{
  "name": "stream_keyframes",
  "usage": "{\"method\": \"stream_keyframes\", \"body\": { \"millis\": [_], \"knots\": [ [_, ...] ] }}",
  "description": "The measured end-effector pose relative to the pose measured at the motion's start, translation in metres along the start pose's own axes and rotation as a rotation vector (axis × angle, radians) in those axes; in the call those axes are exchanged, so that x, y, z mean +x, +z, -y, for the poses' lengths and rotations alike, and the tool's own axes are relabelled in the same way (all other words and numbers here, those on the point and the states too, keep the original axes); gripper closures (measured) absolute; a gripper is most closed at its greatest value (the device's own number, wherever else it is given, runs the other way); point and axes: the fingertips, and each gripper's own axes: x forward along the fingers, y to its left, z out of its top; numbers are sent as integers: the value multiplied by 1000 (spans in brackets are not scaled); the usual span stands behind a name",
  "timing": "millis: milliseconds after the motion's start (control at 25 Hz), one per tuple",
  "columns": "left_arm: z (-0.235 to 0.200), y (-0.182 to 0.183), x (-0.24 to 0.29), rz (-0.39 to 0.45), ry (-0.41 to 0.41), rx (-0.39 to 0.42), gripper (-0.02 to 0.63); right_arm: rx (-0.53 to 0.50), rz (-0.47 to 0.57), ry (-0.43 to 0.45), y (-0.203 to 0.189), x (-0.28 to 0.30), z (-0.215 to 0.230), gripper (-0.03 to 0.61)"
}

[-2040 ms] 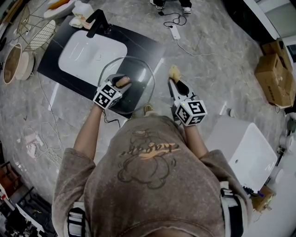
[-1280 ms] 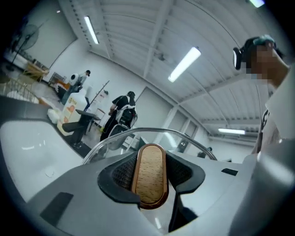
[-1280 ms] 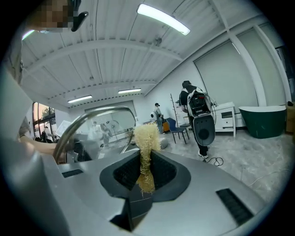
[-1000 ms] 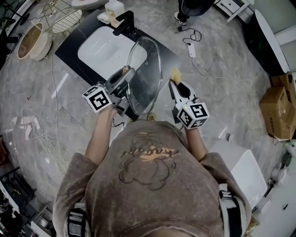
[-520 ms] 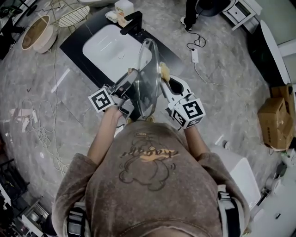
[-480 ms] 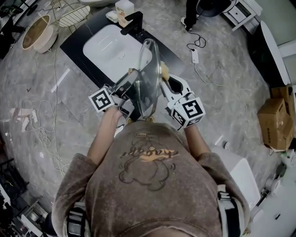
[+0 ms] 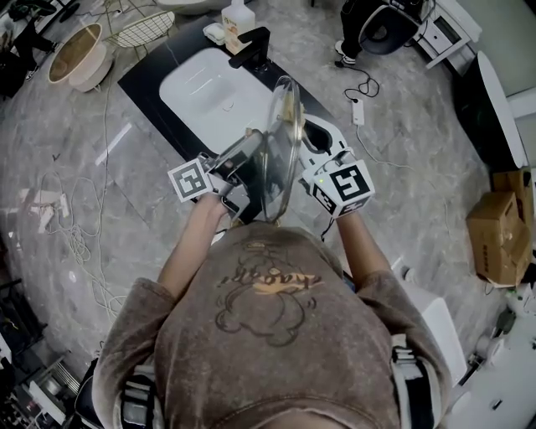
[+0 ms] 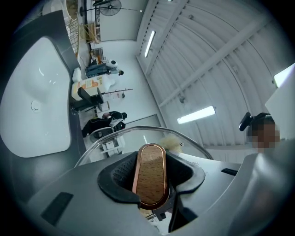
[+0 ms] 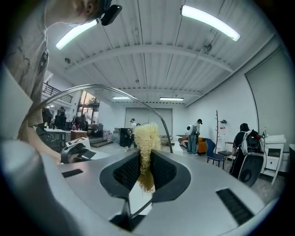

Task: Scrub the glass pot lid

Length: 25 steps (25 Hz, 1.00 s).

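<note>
The glass pot lid [image 7: 282, 144] stands almost on edge in front of me, above the black counter. My left gripper [image 7: 249, 157] is shut on the lid's wood-and-copper handle [image 8: 150, 175], and the lid's metal rim [image 8: 138, 131] arches beyond the jaws. My right gripper [image 7: 303, 127] is shut on a yellow fibrous scrubber [image 9: 146, 140]. The scrubber [image 7: 293, 104] lies against the lid's far upper face on the right side. In the right gripper view the lid's rim [image 9: 106, 87] curves overhead. Through the glass the scrubber [image 8: 171, 143] shows as a pale tuft.
A white sink [image 7: 213, 84] is set in a black counter [image 7: 155, 80] with a black faucet [image 7: 251, 43] and a soap bottle [image 7: 237, 15]. A bowl [image 7: 75, 54] and wire rack [image 7: 138, 33] lie at far left. Cables [image 7: 360, 92] and cardboard boxes [image 7: 494, 235] are on the floor.
The lid has been rolled from lying tilted to standing nearly on edge. The right gripper has risen and moved left with the scrubber, up to the lid's upper rim.
</note>
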Motion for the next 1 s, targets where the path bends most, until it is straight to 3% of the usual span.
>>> {"method": "stream_keyframes", "body": {
  "millis": [560, 1000],
  "knots": [
    [20, -8, 10, -28, -101, -85, 433, 15, -30, -36, -17, 29, 20, 528],
    [26, -4, 9, -4, -134, -126, 434, 55, -155, -23, -65, 42, 27, 528]
  ]
}}
